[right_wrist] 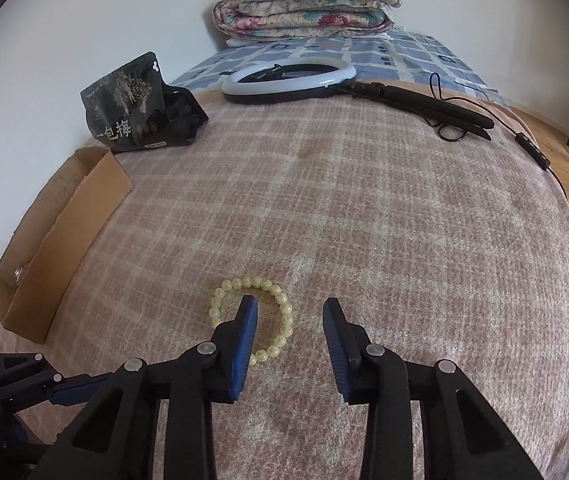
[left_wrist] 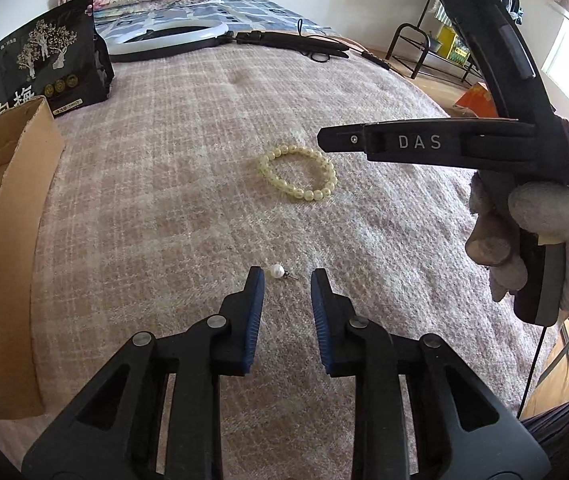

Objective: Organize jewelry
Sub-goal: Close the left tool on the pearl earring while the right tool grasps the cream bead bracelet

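Note:
A white pearl earring (left_wrist: 278,271) lies on the pink plaid blanket (left_wrist: 204,160), just beyond the tips of my open, empty left gripper (left_wrist: 287,276). A pale yellow bead bracelet (left_wrist: 298,173) lies further out. In the right wrist view the bracelet (right_wrist: 284,312) lies under my open right gripper (right_wrist: 290,306), the left finger over its middle. The right gripper (left_wrist: 326,140) also shows side-on in the left wrist view, hovering beside the bracelet. A cardboard box (left_wrist: 8,216) sits at the left; something small and shiny lies inside it (right_wrist: 18,274).
A black snack bag (right_wrist: 140,108) stands behind the box. A ring light (right_wrist: 288,80) with its folded stand and cable lies at the far end. A folded floral quilt (right_wrist: 304,4) is behind it. Metal racks (left_wrist: 424,48) stand on the floor to the right.

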Action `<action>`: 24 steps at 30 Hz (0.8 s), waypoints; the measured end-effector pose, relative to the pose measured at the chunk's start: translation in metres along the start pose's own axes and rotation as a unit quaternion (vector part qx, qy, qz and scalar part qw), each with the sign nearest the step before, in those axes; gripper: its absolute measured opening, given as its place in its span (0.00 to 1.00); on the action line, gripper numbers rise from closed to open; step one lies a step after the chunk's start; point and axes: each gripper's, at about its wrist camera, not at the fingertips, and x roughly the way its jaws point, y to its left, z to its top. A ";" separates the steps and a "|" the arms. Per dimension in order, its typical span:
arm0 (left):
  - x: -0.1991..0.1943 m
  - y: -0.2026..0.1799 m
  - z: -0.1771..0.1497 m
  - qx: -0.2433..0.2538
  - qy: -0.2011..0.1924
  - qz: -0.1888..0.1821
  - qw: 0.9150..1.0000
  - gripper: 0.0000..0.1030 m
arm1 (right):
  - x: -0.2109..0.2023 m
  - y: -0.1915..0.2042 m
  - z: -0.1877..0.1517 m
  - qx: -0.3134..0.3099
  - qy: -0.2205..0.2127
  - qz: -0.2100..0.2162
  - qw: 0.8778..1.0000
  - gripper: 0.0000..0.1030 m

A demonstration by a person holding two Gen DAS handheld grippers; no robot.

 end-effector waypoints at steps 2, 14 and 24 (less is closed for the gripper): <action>0.005 0.000 0.001 0.001 0.002 0.001 1.000 0.23 | 0.004 -0.004 0.001 0.004 0.001 0.005 1.000 0.31; 0.017 -0.003 -0.001 0.024 0.007 0.021 0.999 0.19 | 0.023 -0.008 0.001 0.006 0.009 0.028 1.000 0.28; 0.020 -0.008 -0.001 0.036 0.007 0.028 0.999 0.12 | 0.030 -0.004 0.000 -0.008 0.016 0.016 1.000 0.26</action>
